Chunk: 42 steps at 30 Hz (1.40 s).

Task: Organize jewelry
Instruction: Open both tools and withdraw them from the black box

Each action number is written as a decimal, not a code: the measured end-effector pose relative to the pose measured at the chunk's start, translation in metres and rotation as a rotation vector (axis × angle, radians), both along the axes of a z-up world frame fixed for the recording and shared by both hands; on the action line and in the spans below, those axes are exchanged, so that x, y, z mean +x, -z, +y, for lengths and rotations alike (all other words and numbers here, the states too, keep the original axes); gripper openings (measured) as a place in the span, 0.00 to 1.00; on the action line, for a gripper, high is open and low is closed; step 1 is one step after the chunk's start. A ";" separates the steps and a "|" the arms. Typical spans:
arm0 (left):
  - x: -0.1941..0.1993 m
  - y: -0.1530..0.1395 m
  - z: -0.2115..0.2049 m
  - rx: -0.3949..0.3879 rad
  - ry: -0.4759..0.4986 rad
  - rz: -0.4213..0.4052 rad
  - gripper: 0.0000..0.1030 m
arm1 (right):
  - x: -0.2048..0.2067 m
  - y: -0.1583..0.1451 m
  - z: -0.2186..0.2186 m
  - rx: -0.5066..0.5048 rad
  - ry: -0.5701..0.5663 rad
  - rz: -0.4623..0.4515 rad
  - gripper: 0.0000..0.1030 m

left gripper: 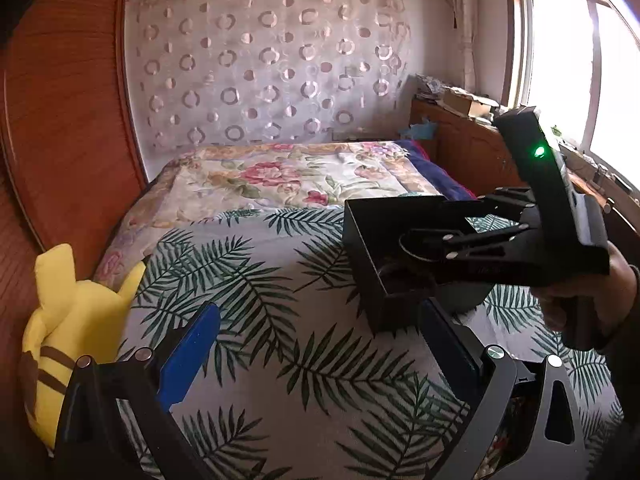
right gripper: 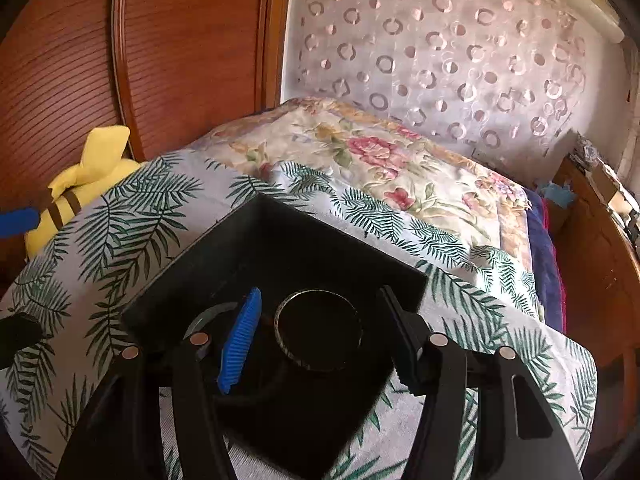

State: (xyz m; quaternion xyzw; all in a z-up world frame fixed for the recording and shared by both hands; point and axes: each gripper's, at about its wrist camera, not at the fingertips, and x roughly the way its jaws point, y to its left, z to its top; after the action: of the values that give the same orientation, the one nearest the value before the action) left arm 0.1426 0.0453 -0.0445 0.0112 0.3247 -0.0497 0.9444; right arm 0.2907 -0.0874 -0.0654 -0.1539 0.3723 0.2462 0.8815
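A black open box (right gripper: pixel 224 264) lies on the palm-leaf sheet of the bed; it also shows in the left wrist view (left gripper: pixel 368 236). Inside it lies a dark bangle with a pale metal rim (right gripper: pixel 320 330). A second thin ring (right gripper: pixel 210 316) lies by the box's left wall. My right gripper (right gripper: pixel 322 336) is open, its blue fingers (right gripper: pixel 240 340) down inside the box on either side of the bangle. My left gripper (left gripper: pixel 320 348) is open and empty above the sheet, just left of the box.
A yellow striped plush toy (left gripper: pixel 60 340) lies at the bed's left edge against the wooden headboard (left gripper: pixel 60 120). A floral quilt (left gripper: pixel 288 176) covers the far bed. A cluttered wooden cabinet (left gripper: pixel 472 140) stands on the right under a window.
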 end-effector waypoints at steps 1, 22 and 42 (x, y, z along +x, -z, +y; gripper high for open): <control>-0.003 -0.001 0.000 -0.001 0.000 -0.002 0.93 | -0.006 -0.004 -0.004 0.006 0.003 -0.010 0.60; -0.075 0.030 -0.020 -0.024 0.089 0.073 0.93 | -0.178 0.006 -0.092 0.100 0.019 0.045 0.44; -0.096 0.052 -0.037 -0.035 0.144 0.131 0.93 | -0.207 0.031 -0.080 0.053 -0.031 0.092 0.14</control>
State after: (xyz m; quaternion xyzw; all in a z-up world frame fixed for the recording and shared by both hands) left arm 0.0467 0.0078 -0.0966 0.0145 0.3834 -0.1238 0.9151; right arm 0.0834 -0.1677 -0.0959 -0.1247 0.4034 0.2767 0.8632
